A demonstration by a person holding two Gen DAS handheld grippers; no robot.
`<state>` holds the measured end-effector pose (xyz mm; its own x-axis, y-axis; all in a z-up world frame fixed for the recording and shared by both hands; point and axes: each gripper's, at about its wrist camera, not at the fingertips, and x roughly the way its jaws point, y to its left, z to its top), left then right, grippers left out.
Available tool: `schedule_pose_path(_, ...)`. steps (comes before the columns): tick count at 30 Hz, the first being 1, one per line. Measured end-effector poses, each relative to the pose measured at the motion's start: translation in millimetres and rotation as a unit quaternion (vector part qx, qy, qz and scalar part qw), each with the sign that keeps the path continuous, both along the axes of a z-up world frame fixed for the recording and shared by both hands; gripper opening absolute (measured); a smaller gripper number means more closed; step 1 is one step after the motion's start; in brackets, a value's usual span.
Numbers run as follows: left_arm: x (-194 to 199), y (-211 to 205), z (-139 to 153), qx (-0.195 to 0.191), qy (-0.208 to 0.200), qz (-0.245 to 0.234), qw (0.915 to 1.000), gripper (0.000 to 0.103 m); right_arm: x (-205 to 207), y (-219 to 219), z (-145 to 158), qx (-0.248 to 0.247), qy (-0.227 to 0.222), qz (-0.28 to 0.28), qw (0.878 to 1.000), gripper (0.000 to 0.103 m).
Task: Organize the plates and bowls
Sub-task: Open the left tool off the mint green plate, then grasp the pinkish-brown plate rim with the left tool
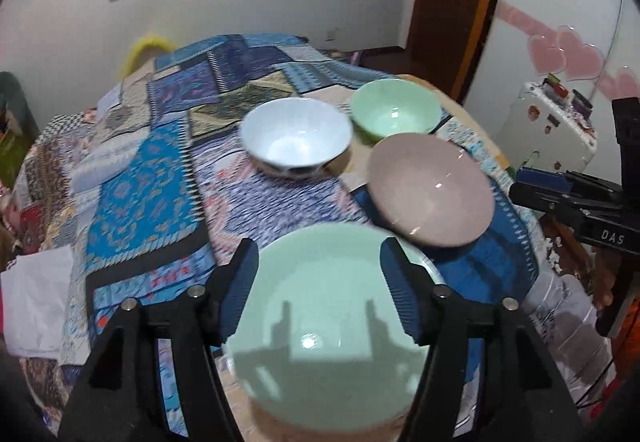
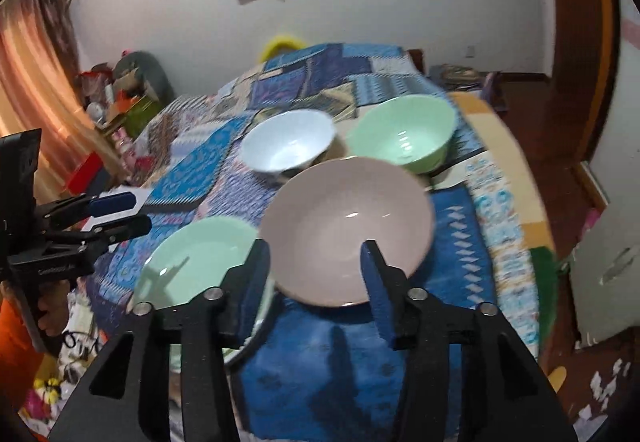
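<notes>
On the blue patchwork tablecloth sit four dishes. A pale green plate lies nearest, straight below my left gripper, which is open and hovers over it without touching. The pink plate lies under my right gripper, whose jaws also stand open and free of it. Behind them stand a white bowl and a green bowl, side by side. The right wrist view shows the green plate, the white bowl, the green bowl and the left gripper at the left edge.
The right gripper enters at the right of the left wrist view. A white crumpled sheet lies off the table's left side. A white appliance stands beyond the right edge. Boxes and clutter fill the far left corner.
</notes>
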<state>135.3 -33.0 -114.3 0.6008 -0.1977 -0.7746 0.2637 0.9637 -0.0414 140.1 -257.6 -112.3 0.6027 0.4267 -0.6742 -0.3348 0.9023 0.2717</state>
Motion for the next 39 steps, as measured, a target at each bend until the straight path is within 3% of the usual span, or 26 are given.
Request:
schedule_pose_path(3, 20.5, -15.8, -4.0, -0.017, 0.018, -0.010, 0.9997, 0.067, 1.9, -10.8, -1.0, -0.006, -0.006, -0.016, 1.000, 0.054)
schedule_pose_path(18, 95.7, -60.4, -66.6, -0.013, 0.098, -0.030, 0.9946, 0.067, 37.1, -32.3, -51.9, -0.002, 0.050, -0.046, 0.998, 0.056)
schedule_pose_path(28, 116.6, -74.2, -97.9, -0.024, 0.157, -0.051, 0.9860, 0.031, 41.0, -34.2, -66.5, 0.033, 0.075, -0.047, 0.996, 0.055)
schedule_pose_path(33, 117.8, -74.9, -100.6, -0.038, 0.165, -0.054, 0.9841, 0.022, 37.7, -30.2, -70.9, 0.033, 0.084, -0.040, 0.995, 0.032)
schedule_pose_path(35, 116.7, -76.1, -100.7, -0.041, 0.165, -0.055, 0.9838, 0.016, 38.5, -30.4, -73.7, 0.041, 0.086, -0.037, 0.995, 0.027)
schedule_pose_path(39, 114.2, -78.3, -99.9, -0.040, 0.163, -0.051, 0.9846, 0.016, 36.5, -28.4, -73.3, 0.036, 0.079, -0.047, 0.995, 0.025)
